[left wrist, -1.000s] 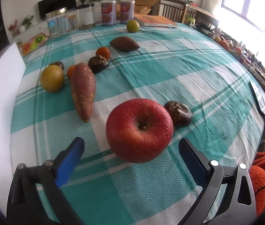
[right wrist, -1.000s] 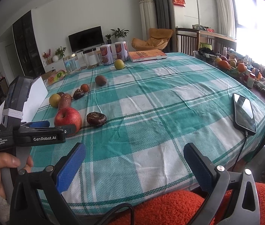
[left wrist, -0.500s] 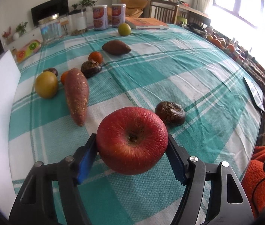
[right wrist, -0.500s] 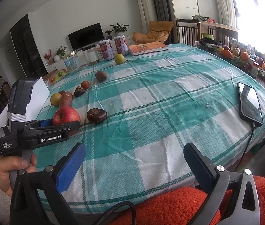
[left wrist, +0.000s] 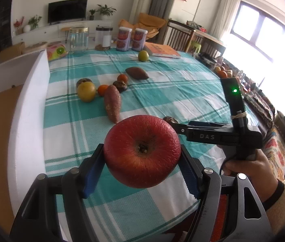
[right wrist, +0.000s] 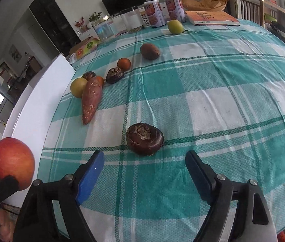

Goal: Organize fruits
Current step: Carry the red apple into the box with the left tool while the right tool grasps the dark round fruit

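Note:
My left gripper (left wrist: 142,173) is shut on a big red apple (left wrist: 142,151) and holds it above the near table edge; the apple also shows at the left of the right wrist view (right wrist: 14,162). My right gripper (right wrist: 145,162) is open and empty, just in front of a dark brown mangosteen (right wrist: 144,138) on the checked cloth. Further back lie a sweet potato (right wrist: 91,98), a yellow round fruit (right wrist: 78,87), another dark mangosteen (right wrist: 114,75), an orange (right wrist: 124,64), a brown oval fruit (right wrist: 149,51) and a green-yellow fruit (right wrist: 175,26).
A white box (left wrist: 28,109) with a brown inside stands along the table's left edge. Two cans (left wrist: 131,39), glass jars (left wrist: 79,39) and an orange book (left wrist: 162,51) stand at the back. The right gripper's handle and hand (left wrist: 241,141) show at right.
The left gripper closed on the apple and lifted it off the cloth toward the near left. The right gripper moved forward and down to the dark mangosteen.

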Available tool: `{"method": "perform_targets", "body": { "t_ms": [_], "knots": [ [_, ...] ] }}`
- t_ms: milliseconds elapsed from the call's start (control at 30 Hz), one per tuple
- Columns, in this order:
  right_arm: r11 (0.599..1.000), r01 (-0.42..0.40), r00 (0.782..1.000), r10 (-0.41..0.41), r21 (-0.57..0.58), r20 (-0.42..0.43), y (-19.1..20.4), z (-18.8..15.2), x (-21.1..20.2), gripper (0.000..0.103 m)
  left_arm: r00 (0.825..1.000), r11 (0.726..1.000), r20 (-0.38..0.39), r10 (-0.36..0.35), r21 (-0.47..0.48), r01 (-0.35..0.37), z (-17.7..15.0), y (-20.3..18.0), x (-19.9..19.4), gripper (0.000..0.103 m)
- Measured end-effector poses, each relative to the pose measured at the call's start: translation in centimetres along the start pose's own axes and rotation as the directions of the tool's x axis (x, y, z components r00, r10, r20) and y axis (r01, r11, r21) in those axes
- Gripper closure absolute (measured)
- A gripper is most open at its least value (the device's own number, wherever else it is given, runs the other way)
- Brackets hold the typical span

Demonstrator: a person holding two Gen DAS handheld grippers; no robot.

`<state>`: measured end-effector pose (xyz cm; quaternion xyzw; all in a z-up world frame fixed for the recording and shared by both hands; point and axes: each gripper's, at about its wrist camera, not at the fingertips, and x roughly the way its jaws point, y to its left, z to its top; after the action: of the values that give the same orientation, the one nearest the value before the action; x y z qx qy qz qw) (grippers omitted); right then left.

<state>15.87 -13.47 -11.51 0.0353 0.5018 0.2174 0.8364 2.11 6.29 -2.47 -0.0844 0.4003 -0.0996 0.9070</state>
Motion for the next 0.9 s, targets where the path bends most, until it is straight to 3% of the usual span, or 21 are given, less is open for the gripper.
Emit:
{"method": "perform_targets", "body": {
  "t_ms": [100,133,167,333,433,567,633,733,900],
  "knots": [
    [1.000,0.018,1.000,-0.018,0.001,-0.012,-0.1,0.6,1.9,0.037,1.000,1.000,0.020,0.005,-0.007,-0.005,0.2,0.6,-1.4,0.031],
    [0.999,0.030,1.000,-0.030,-0.017,-0.001,0.1,0.7,1.9,0.052,1.000,1.000,0.024,0.008,-0.010,-0.008,0.2,0.9,-1.8,0.031],
    [1.000,0.024,1.000,-0.024,-0.020,-0.012,0.0,0.8,2.1,0.056,1.000,1.000,0.027,0.010,-0.015,-0.009,0.2,1.2,-2.1,0.031],
    [0.999,-0.015,0.999,0.016,0.040,-0.028,-0.6,0.4,1.1,0.056,0.999,0.998,0.038,0.016,-0.055,-0.014,-0.1,2.9,-3.8,0.031],
    [0.991,-0.088,0.996,0.089,0.099,-0.003,-0.5,0.5,-0.2,0.056,0.999,0.995,0.054,-0.002,-0.100,0.008,0.0,4.2,-5.2,0.031],
    [0.978,-0.188,0.982,0.186,0.092,0.035,2.7,1.7,-2.5,0.056,0.995,0.989,0.099,0.012,-0.148,0.002,0.8,6.3,-7.9,0.031],
    [0.959,-0.272,0.962,0.269,0.077,0.048,5.6,2.4,-3.7,0.056,0.991,0.985,0.123,0.054,-0.172,-0.032,1.1,7.8,-9.4,0.031],
    [0.917,-0.398,0.917,0.398,-0.005,0.035,12.2,3.0,-5.0,0.056,0.974,0.967,0.143,0.174,-0.214,-0.142,0.7,10.8,-11.2,0.031],
    [0.810,-0.564,0.825,0.555,-0.158,-0.102,24.8,1.4,-4.6,0.056,0.931,0.888,0.076,0.356,-0.337,-0.312,-1.8,17.2,-12.4,0.031]
  ]
}}
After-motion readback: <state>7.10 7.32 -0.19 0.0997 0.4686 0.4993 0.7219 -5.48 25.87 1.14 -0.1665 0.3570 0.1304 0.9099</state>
